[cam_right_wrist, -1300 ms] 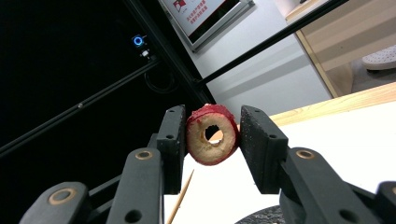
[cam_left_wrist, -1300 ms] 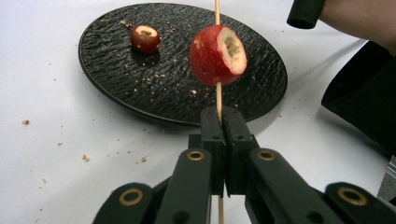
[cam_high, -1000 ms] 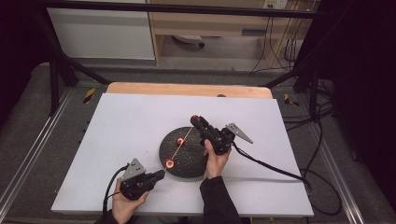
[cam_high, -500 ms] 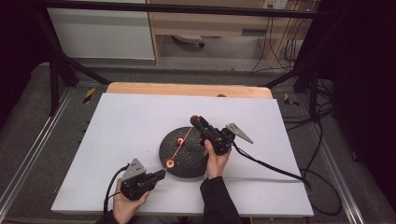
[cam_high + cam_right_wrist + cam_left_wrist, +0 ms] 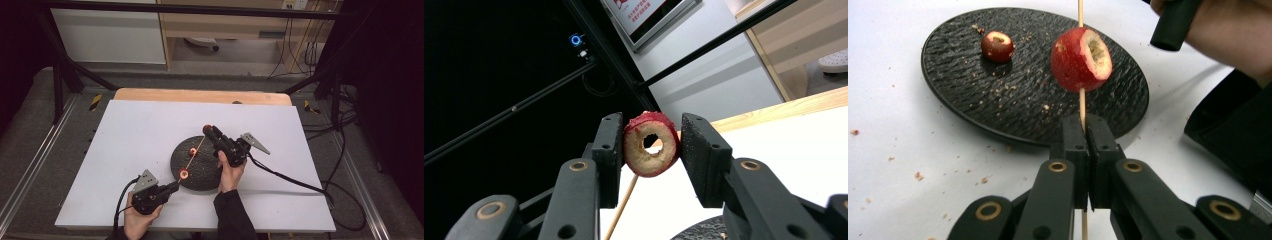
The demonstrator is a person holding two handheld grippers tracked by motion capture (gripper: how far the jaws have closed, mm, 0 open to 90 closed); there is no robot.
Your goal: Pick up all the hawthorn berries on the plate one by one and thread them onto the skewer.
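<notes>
Left gripper view looks along a thin wooden skewer (image 5: 1081, 102) clamped at its near end between the fully closed left tongs (image 5: 1087, 131); threaded on it is a red cored fruit (image 5: 1081, 59), pale and hollow at its cut end, held above the near part of a round black textured plate (image 5: 973, 97); a second, smaller red cored fruit (image 5: 997, 45) lies on the plate's far part among scattered crumbs; more crumbs dot the white surface (image 5: 883, 90) beside the plate.

In the right gripper view the right tongs (image 5: 650, 145) pinch a red ring-shaped fruit piece (image 5: 651, 144) with a pale cut face and an open hole through its middle; the skewer (image 5: 623, 206) slants up from below and ends behind this piece; whether it enters the hole cannot be told.

From the high view the skewer (image 5: 194, 156) runs slantwise over the plate (image 5: 200, 176) between the left tongs (image 5: 173, 186) at the plate's near left edge and the right tongs (image 5: 207, 129) just beyond its far edge; the right hand (image 5: 230, 172) rests over the plate's right side; black cables trail across the surface (image 5: 140, 125).
</notes>
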